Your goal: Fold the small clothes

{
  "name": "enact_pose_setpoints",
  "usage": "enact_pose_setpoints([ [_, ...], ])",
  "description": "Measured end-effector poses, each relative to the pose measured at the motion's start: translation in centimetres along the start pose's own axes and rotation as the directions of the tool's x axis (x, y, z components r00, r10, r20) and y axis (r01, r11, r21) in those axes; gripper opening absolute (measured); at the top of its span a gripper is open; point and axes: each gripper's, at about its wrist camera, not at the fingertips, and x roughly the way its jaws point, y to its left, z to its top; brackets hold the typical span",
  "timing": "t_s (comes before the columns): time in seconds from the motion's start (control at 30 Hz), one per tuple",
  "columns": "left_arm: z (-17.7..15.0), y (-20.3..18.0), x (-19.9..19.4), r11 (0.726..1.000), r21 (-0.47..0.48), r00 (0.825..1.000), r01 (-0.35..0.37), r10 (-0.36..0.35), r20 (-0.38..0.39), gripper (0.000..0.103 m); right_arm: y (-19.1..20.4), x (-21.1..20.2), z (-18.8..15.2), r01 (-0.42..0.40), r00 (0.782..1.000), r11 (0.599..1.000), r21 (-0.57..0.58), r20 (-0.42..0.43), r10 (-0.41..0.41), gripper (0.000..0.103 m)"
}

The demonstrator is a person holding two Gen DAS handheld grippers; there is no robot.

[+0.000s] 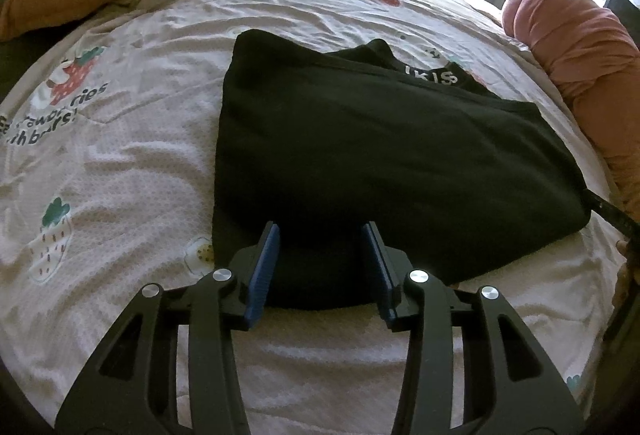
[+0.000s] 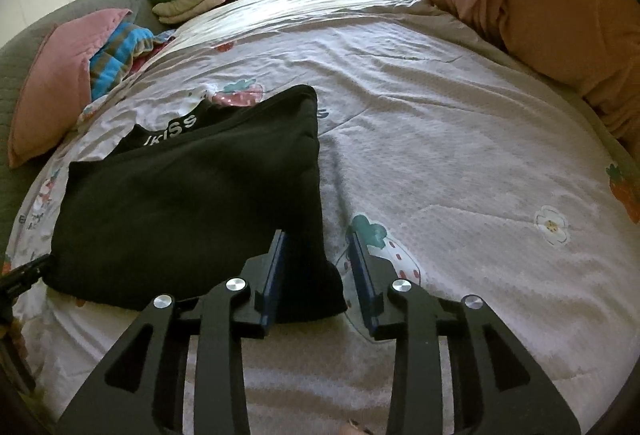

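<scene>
The black garment (image 1: 360, 155) is lying half-folded on the strawberry-print quilt (image 1: 120, 163). Both the left gripper (image 1: 322, 267) and right gripper (image 2: 318, 275) are hovering partly open at its near edge, seemingly gripping nothing. Next, each is probably needing to pinch a near corner for another fold.

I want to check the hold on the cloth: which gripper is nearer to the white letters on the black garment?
Hard to tell. Left gripper and right gripper both sit at the black garment's near edge, letters far.
</scene>
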Motion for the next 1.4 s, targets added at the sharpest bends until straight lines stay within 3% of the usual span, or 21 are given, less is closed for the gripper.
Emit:
enact_pose_setpoints([
  [0.37, -0.5, -0.2, -0.8, 1.0, -0.006, 1.0, 0.014, -0.014, 0.011, 0.038, 0.7, -1.1, -0.5, 0.008, 1.0, 1.0, -0.019, 0.009, -0.008, 0.053],
  [0.57, -0.8, -0.3, -1.4, 1.0, -0.012, 1.0, 0.019, -0.018, 0.019, 0.043, 1.1, -2.0, -0.7, 0.011, 1.0, 1.0, -0.017, 0.028, -0.011, 0.06],
  [0.8, -0.8, 0.5, -3.0, 0.999, -0.036, 0.998, 0.017, -0.015, 0.058, 0.066, 2.7, -3.5, -0.6, 0.003, 0.998, 0.999, -0.038, 0.07, 0.0, 0.078],
  [0.87, -0.7, 1.0, -3.6, 0.998, -0.056, 0.997, 0.019, -0.015, 0.071, 0.072, 3.3, -3.9, -0.6, -0.005, 0.997, 0.998, -0.055, 0.079, 0.009, 0.079],
  [0.97, -0.6, 1.5, -4.2, 0.997, -0.07, 0.996, 0.026, -0.02, 0.083, 0.074, 4.6, -4.5, -0.7, -0.006, 0.996, 0.996, -0.089, 0.091, 0.014, 0.085],
  [1.03, -0.7, 1.8, -4.6, 0.997, -0.078, 0.996, 0.022, -0.015, 0.09, 0.093, 5.3, -4.9, -0.7, -0.006, 0.995, 0.995, -0.104, 0.102, 0.017, 0.086],
  [1.17, -0.8, 2.3, -5.6, 0.995, -0.091, 0.994, 0.037, -0.028, 0.108, 0.094, 6.7, -5.4, -0.7, -0.015, 0.993, 0.991, -0.129, 0.116, 0.03, 0.09],
  [1.4, -0.7, 2.8, -6.3, 0.996, -0.085, 0.991, -0.009, 0.02, 0.13, 0.094, 9.1, -5.7, -0.6, -0.042, 0.991, 0.984, -0.173, 0.115, 0.062, 0.092],
])
